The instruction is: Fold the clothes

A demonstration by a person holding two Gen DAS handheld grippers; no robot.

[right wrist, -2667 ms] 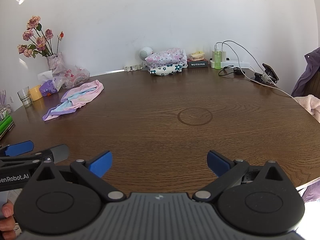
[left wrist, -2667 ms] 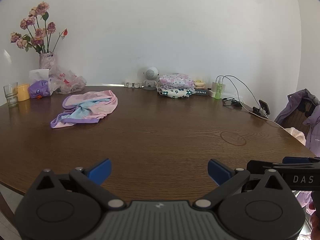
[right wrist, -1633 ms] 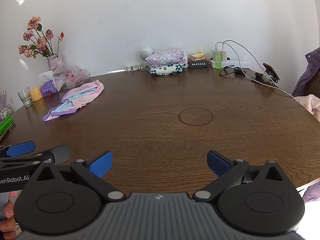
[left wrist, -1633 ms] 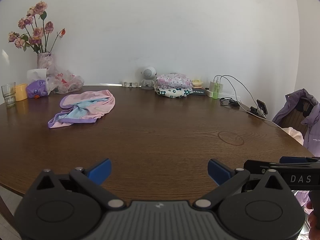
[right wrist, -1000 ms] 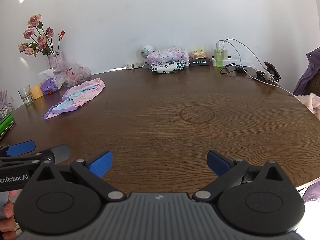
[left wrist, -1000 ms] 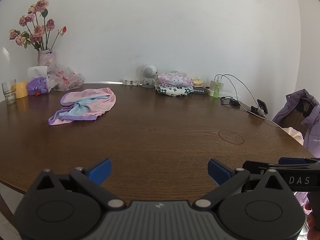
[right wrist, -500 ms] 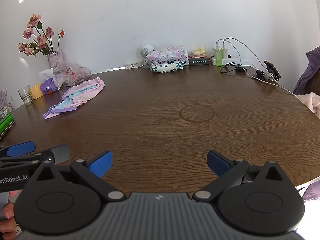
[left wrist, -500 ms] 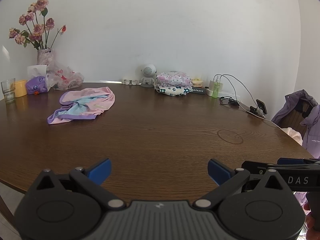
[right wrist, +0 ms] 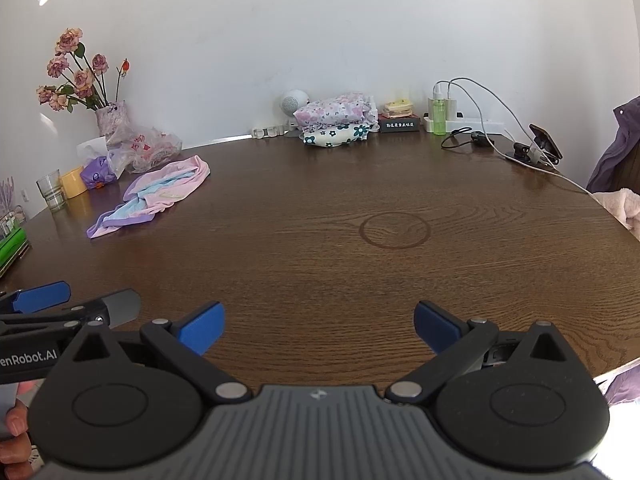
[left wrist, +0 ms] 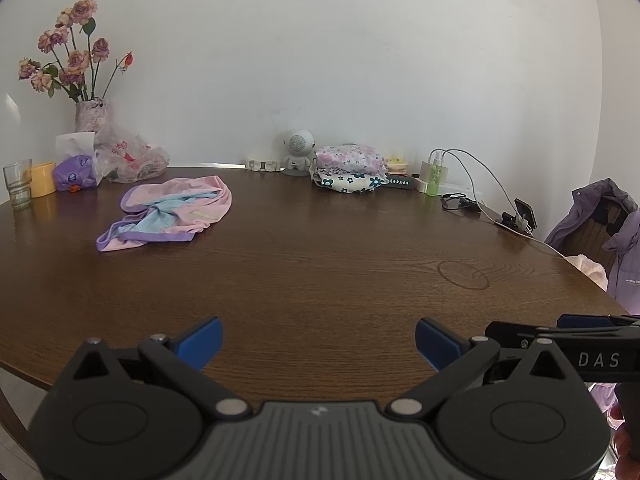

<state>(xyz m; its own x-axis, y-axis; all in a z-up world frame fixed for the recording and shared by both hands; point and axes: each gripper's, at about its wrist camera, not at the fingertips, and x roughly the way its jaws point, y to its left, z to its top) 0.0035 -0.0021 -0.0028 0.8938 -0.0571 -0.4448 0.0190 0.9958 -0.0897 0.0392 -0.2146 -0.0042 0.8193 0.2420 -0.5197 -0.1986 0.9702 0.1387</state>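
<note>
A crumpled pink, light blue and purple garment [left wrist: 168, 214] lies on the far left of the round brown table [left wrist: 320, 264]; it also shows in the right wrist view [right wrist: 154, 196]. A stack of folded floral clothes [left wrist: 350, 174] sits at the table's far edge, seen too in the right wrist view [right wrist: 336, 120]. My left gripper [left wrist: 319, 340] is open and empty above the near table edge. My right gripper [right wrist: 319, 326] is open and empty beside it, to its right. Both are far from the garment.
A vase of dried flowers [left wrist: 90, 114], plastic bag [left wrist: 132, 162], tissue pack, yellow cup [left wrist: 42, 179] and glass [left wrist: 17, 183] stand at the back left. A small white speaker [left wrist: 298, 152], green bottle [left wrist: 434, 178], power strip, cables and phone clip [left wrist: 520, 216] lie at the back right. A purple jacket [left wrist: 608, 236] hangs at right.
Both grippers stay open and empty. The left wrist view has swayed slightly left and right; the garment and the stack have not moved.
</note>
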